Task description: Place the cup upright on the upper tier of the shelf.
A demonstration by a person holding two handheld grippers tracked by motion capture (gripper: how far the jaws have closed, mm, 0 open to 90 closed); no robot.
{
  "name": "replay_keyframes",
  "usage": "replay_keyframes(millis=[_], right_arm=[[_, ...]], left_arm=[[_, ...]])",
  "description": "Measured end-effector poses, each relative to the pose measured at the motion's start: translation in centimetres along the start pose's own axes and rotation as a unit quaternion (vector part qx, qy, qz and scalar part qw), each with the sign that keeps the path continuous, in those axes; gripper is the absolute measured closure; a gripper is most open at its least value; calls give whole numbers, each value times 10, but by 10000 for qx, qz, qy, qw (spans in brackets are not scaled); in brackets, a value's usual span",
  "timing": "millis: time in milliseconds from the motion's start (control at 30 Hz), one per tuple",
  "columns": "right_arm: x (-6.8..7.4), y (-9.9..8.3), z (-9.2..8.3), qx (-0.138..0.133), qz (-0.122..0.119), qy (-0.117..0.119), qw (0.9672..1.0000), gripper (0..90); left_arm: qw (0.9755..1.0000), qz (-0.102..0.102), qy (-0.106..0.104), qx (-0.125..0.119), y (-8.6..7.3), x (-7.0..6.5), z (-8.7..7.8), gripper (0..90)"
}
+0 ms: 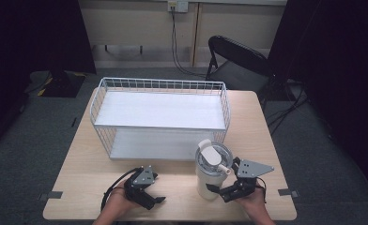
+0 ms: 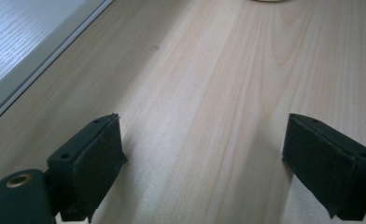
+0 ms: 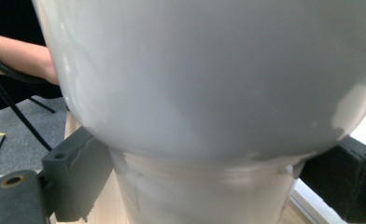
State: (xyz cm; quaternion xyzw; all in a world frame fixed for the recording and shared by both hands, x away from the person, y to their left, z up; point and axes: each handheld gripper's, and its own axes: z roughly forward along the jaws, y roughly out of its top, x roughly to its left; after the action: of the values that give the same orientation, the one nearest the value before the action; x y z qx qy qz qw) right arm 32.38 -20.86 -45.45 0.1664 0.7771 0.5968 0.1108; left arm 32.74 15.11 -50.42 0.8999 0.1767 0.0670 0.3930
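Observation:
A white tumbler (image 1: 209,180) with a clear lid and flip spout stands upright on the wooden table (image 1: 172,180), near the front right. My right gripper (image 1: 218,191) comes in from the right, low on the tumbler. In the right gripper view its pads press both sides of the tumbler's (image 3: 204,93) narrow lower part, so the right gripper (image 3: 209,184) is shut on it. My left gripper (image 1: 155,200) rests near the front left, apart from the tumbler. The left gripper (image 2: 204,163) stands open over bare wood with nothing between its jaws.
A white two-level wire rack (image 1: 161,85) fills the table's middle and back; its lower board (image 2: 22,42) lies just ahead-left of the left gripper. A black folding chair (image 1: 238,61) stands behind the table at the right. Bare wood runs between the two grippers.

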Motion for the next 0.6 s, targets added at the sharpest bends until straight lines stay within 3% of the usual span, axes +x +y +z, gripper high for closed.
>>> replay_keyframes(millis=[267,600], right_arm=[[2,-3,-7,-74,173,-141,9997,94],[3,4,-13,-320,204,-68,9993,94]], left_arm=[[10000,5,-5,0,0,0,0,120],[10000,-5,-11,-12,0,0,0,121]])
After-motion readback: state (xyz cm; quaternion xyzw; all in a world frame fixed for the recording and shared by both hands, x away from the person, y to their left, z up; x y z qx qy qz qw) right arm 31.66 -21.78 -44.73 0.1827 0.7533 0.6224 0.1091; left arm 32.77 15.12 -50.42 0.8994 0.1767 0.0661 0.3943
